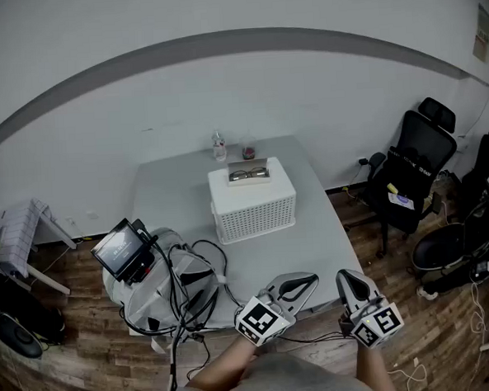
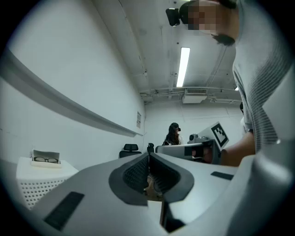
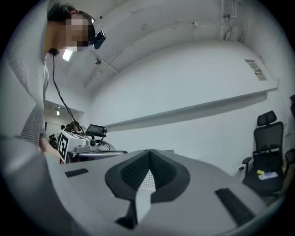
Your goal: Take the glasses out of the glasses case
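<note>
Glasses (image 1: 249, 174) lie in an open case (image 1: 232, 178) on top of a white basket (image 1: 253, 208) on the table (image 1: 166, 191); well in front of the basket, the left hand-held gripper (image 1: 310, 279) and right hand-held gripper (image 1: 344, 276) have jaws together, empty.

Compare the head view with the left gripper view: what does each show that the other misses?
Head view only: the whole table, a small bottle and a small jar behind the white basket, and a screen among cables left of it.
Left gripper view only: the left hand-held gripper's jaws up close, closed together with nothing between them, a ceiling light, and a person far off.
Both: the glasses lying in their open case on top of the basket, and the right hand-held gripper.
</note>
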`<state>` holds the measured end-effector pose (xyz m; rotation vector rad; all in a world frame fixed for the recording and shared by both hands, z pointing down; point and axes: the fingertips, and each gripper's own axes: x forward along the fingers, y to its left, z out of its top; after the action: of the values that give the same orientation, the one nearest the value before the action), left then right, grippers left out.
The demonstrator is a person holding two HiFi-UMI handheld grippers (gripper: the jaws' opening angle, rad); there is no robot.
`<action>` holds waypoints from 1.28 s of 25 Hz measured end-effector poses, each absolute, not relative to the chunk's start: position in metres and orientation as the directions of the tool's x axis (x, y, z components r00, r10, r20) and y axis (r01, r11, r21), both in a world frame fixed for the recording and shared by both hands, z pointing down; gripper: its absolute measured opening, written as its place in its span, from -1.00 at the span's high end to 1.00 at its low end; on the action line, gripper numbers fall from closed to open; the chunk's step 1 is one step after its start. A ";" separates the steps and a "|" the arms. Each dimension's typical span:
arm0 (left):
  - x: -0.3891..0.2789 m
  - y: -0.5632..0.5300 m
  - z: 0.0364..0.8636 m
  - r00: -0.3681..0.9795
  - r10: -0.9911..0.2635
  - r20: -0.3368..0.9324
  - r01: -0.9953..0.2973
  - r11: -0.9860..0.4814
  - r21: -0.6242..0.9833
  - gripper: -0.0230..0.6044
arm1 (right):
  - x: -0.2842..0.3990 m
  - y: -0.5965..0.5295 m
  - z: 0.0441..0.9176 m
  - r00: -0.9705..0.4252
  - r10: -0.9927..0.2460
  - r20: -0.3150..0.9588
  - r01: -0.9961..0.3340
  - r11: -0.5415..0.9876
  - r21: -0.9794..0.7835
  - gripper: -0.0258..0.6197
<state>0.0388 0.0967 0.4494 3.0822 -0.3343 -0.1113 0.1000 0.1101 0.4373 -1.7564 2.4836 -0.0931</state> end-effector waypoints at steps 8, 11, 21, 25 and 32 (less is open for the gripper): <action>0.043 0.106 0.446 0.979 -0.184 -0.087 -0.182 -0.983 0.026 0.88 | 0.100 0.114 0.437 -0.334 -0.942 -0.044 -0.935 0.337 -0.109 0.88; 0.044 0.105 0.444 0.979 -0.182 -0.091 -0.180 -0.983 0.024 0.88 | 0.102 0.114 0.436 -0.334 -0.941 -0.046 -0.935 0.337 -0.106 0.88; 0.044 0.103 0.441 0.977 -0.188 -0.100 -0.186 -0.982 0.030 0.88 | 0.103 0.115 0.431 -0.350 -0.932 -0.095 -0.922 0.360 -0.142 0.88; 0.040 0.101 0.441 0.975 -0.196 -0.101 -0.193 -0.981 0.032 0.88 | 0.100 0.114 0.433 -0.345 -0.935 -0.087 -0.925 0.354 -0.139 0.88; 0.038 0.096 0.440 0.974 -0.201 -0.103 -0.199 -0.980 0.027 0.88 | 0.099 0.113 0.433 -0.338 -0.937 -0.089 -0.928 0.348 -0.137 0.88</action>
<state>0.0375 0.0964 0.4398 3.1044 -0.3144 -0.1651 0.0987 0.1131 0.4332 -1.7098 2.4501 -0.0927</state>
